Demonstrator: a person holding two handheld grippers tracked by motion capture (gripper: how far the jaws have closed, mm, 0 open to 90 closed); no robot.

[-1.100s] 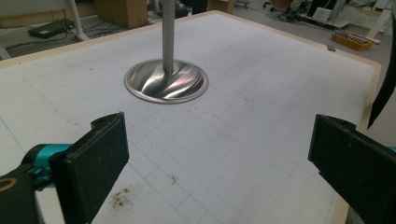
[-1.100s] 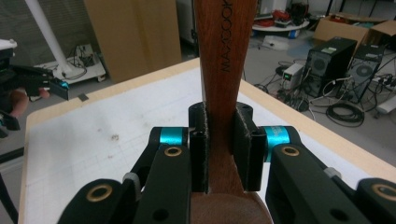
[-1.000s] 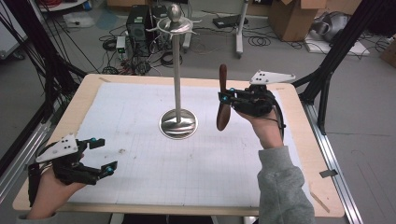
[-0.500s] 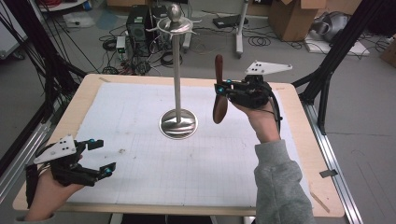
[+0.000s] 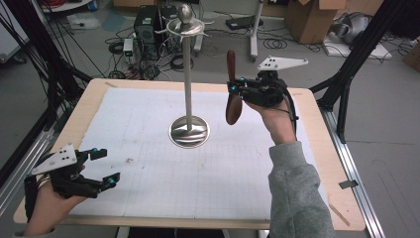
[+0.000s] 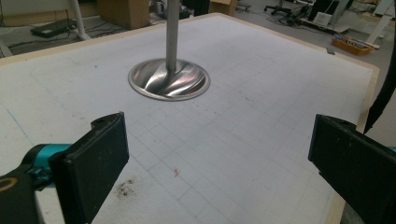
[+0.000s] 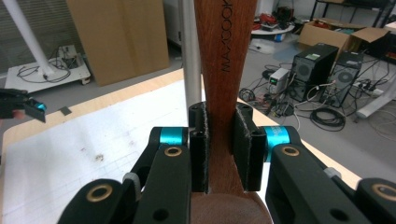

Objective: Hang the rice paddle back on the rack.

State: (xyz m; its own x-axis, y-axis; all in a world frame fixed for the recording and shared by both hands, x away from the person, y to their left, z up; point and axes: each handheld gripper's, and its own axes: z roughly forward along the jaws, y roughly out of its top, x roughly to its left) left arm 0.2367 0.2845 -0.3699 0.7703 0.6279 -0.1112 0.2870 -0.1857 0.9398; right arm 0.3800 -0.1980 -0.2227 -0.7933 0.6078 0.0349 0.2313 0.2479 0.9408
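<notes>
A tall metal stand (image 5: 187, 74) with hooks at its top rises from a round shiny base (image 5: 189, 131) at the table's middle. My right gripper (image 5: 236, 88) is shut on a brown wooden spoon (image 5: 232, 91), held upright in the air to the right of the pole. In the right gripper view the spoon's handle (image 7: 224, 56) runs up between the pads (image 7: 201, 144), with the pole (image 7: 189, 51) just behind it. My left gripper (image 5: 106, 166) stands open and holds nothing, low at the table's front left. The stand's base (image 6: 169, 79) lies ahead of its jaws.
The table (image 5: 99, 89) is a wooden board covered by a white gridded mat (image 5: 148, 168) with a small dark smudge (image 5: 130, 160). Black frame posts (image 5: 351, 64) flank it. Computers, cables and cardboard boxes lie on the floor behind.
My right gripper has lifted the wooden spoon and carried it away from me, staying right of the pole. The left gripper has stayed open and shifted only slightly.
</notes>
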